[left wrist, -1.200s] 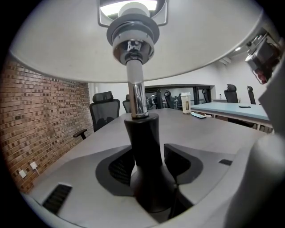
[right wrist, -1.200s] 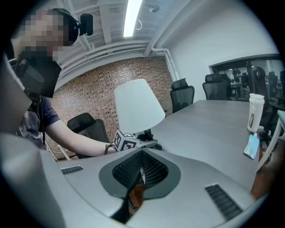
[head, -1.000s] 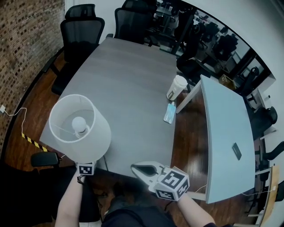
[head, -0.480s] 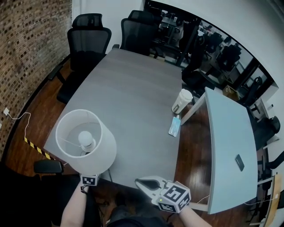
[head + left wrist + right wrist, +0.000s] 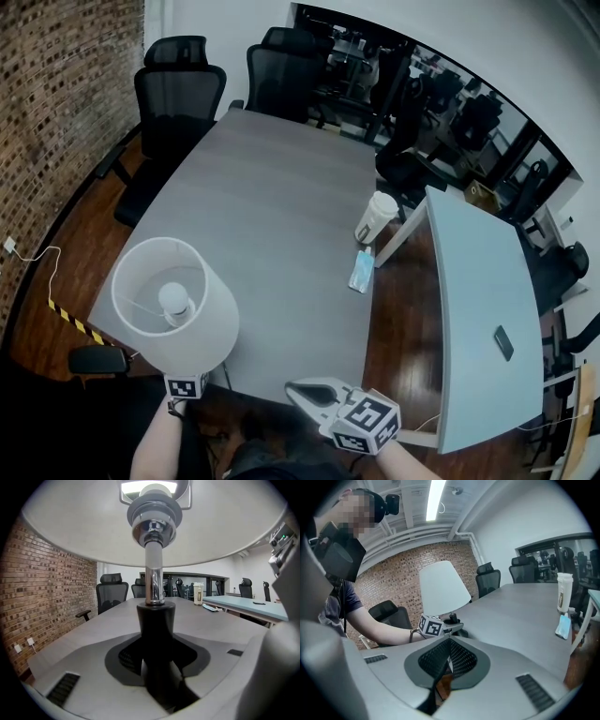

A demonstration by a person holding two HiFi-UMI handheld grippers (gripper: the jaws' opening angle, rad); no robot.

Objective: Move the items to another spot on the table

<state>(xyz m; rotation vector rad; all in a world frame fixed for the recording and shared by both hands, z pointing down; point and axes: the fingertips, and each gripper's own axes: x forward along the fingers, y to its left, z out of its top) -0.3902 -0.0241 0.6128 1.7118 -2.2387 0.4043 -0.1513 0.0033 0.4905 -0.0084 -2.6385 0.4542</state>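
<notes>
A table lamp with a white shade [image 5: 173, 305] stands over the near left corner of the grey table [image 5: 272, 206]. My left gripper [image 5: 157, 667] is shut on the lamp's black lower stem [image 5: 155, 620]; its jaws have just been closing a little further on it. In the head view the shade hides those jaws and only the marker cube [image 5: 185, 385] shows. My right gripper [image 5: 300, 389] hovers shut and empty just off the table's near edge, to the right of the lamp [image 5: 442, 588]. A white cup [image 5: 376, 217] and a blue packet [image 5: 360, 271] sit at the table's right edge.
Two black office chairs [image 5: 178, 94] [image 5: 281, 75] stand at the table's far end. A light blue table [image 5: 478, 309] with a dark phone [image 5: 502, 342] runs along the right. A brick wall [image 5: 66, 84] is on the left, and a person's arm [image 5: 379, 632] is behind the lamp.
The head view has shifted slightly. The lamp and both grippers keep about the same places at the table's near edge.
</notes>
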